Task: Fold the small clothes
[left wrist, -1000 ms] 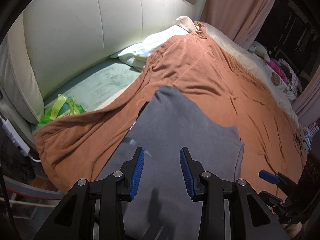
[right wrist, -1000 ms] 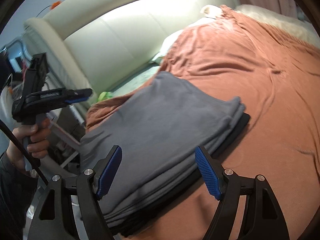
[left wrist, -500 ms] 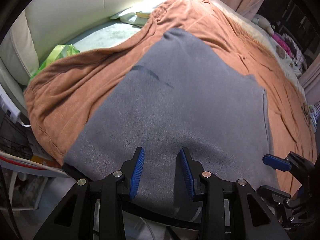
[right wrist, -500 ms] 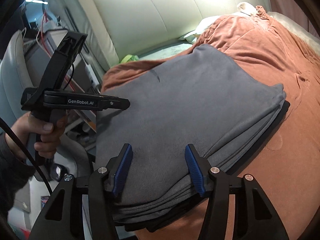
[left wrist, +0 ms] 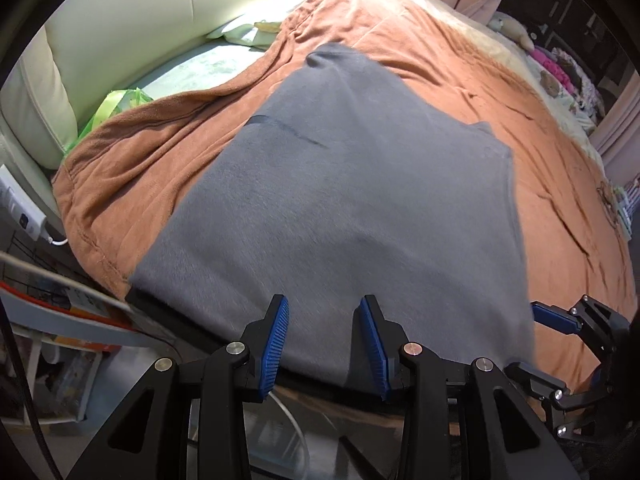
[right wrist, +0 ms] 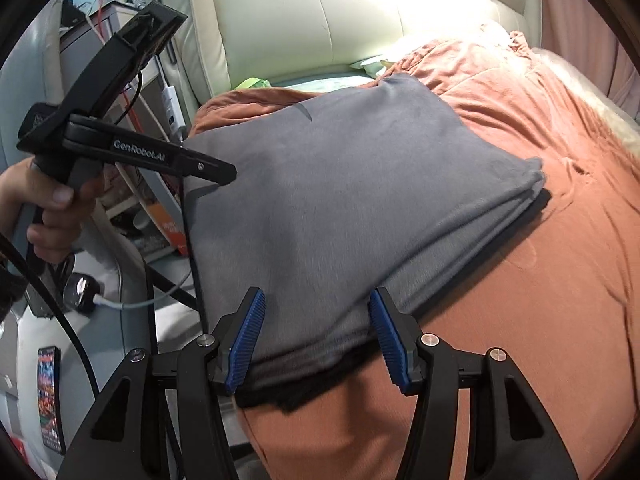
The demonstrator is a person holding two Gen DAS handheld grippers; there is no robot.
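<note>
1. A folded grey garment (left wrist: 352,200) lies flat on the rust-orange blanket (left wrist: 560,208) at the bed's near edge, with a black layer (right wrist: 304,392) under it.
2. Left gripper (left wrist: 323,344) – fingers apart, empty, over the garment's near hem.
3. Right gripper (right wrist: 316,336) – fingers apart over the garment's near corner, pads not pressing the cloth.

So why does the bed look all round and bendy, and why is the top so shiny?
Left wrist view: the fisheye lens bulges the orange blanket, strong light washes out the cream headboard, and the grey garment looks slightly smeared. Right wrist view: same curving, dark corners, a bright headboard.
</note>
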